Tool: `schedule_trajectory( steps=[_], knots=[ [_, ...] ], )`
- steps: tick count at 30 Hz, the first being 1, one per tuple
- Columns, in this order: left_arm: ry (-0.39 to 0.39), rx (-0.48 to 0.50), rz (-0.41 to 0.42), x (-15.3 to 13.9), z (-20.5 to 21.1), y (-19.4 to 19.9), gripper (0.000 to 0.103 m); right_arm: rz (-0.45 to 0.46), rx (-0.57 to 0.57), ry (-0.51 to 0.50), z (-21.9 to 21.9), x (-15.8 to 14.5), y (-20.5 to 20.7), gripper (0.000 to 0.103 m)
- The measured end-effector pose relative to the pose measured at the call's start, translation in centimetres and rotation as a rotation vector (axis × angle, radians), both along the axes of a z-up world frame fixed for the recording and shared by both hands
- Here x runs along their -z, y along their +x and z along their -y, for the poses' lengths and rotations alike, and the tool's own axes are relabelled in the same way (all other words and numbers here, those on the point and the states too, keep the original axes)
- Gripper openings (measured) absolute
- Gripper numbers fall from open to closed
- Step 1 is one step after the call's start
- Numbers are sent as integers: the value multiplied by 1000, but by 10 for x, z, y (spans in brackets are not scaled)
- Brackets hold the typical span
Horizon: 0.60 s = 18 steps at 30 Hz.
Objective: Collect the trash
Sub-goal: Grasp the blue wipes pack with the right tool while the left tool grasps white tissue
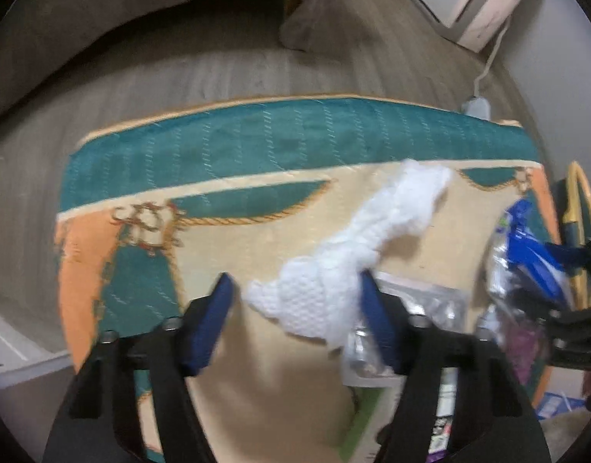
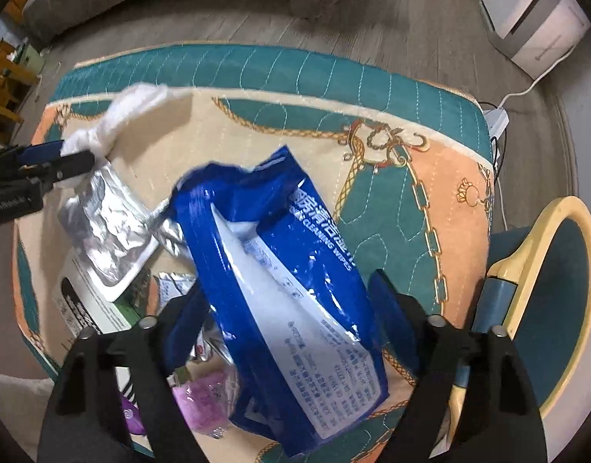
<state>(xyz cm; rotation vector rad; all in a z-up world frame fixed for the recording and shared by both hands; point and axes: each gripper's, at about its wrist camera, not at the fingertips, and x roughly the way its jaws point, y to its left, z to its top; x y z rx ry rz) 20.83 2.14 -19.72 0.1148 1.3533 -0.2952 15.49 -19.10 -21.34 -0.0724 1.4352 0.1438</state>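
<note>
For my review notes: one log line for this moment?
left hand-held gripper: around tissue | right hand-held gripper: around wipes pack | surface: cushion

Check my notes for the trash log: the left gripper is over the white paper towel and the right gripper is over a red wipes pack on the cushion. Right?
Not quite. The wipes pack is blue, not red, as the right wrist view shows. The rest stands: left gripper at the white paper towel, right gripper over the pack, on the cushion.

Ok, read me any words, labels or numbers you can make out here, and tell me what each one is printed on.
"CLEANING WIPES": on the blue wipes packet, below larger characters I cannot read.
Fine print on the packet's white back panel: too small to read.
Black and white print on the box: too blurred to read.
Small foil sachets: print unreadable.
</note>
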Motion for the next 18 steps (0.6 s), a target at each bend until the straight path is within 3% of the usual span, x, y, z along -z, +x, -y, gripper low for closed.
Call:
schedule_trajectory(
  steps=[1,4,12,18],
  knots=[
    [-5,17,-1,-1,2,-1,45,1,-5,-5,0,0,0,73],
    [-10,41,11,-6,7,-4,30,15,-6,2,-4,-5,-2,67],
    [-26,21,142,-43,4,-14,27,94,19,10,-1,-31,-9,64],
    [-2,48,189,-56,9,-26,27,170,63,23,7,-59,-21,64]
  ],
)
